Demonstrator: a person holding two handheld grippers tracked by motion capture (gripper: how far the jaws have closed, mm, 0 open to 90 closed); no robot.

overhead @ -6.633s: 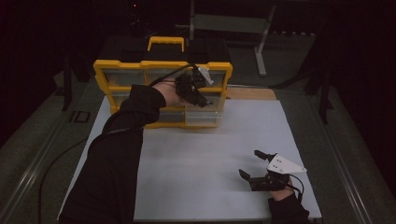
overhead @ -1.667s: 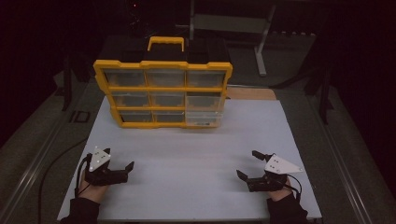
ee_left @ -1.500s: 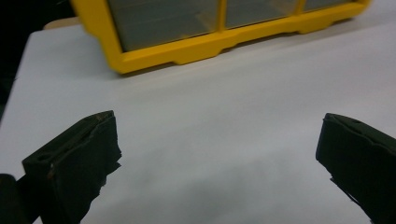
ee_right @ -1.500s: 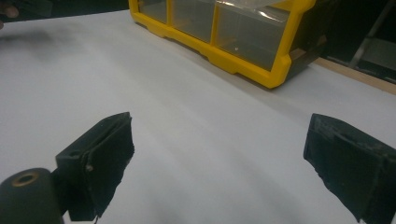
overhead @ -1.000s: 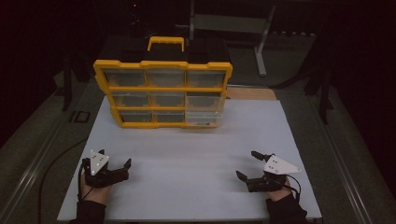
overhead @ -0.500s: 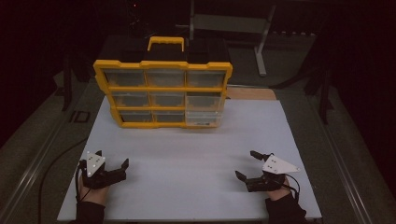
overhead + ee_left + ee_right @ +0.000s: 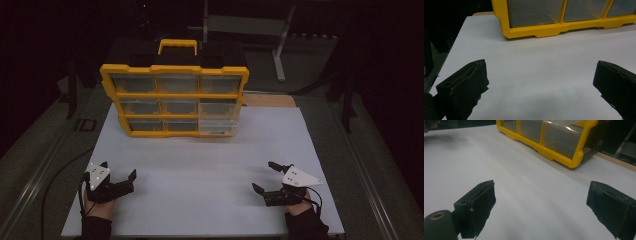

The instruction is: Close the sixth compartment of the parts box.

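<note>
A yellow organizer case point(image 7: 174, 100) with clear drawers and a yellow handle stands upright at the back of the white board point(image 7: 210, 160). Its lower edge appears in the left gripper view as the yellow case point(image 7: 559, 22) and in the right gripper view as the yellow case point(image 7: 549, 142). My left gripper point(image 7: 118, 171) rests near the board's front left corner, open and holding nothing. My right gripper point(image 7: 266, 176) lies near the front right, open too. In each gripper view the jaws stand wide apart over bare white board, at left gripper point(image 7: 541, 85) and right gripper point(image 7: 544, 205).
The board lies on a dark table with metal rails along both sides. A brown wooden strip point(image 7: 270, 100) shows behind the board at right. A metal stand point(image 7: 280, 45) rises in the dark background. A cable point(image 7: 55, 185) trails off the left gripper.
Several seconds ago my left gripper was up at the case's right drawers; it has come back to the front left corner and drifted slightly left and nearer. The right gripper barely moved.
</note>
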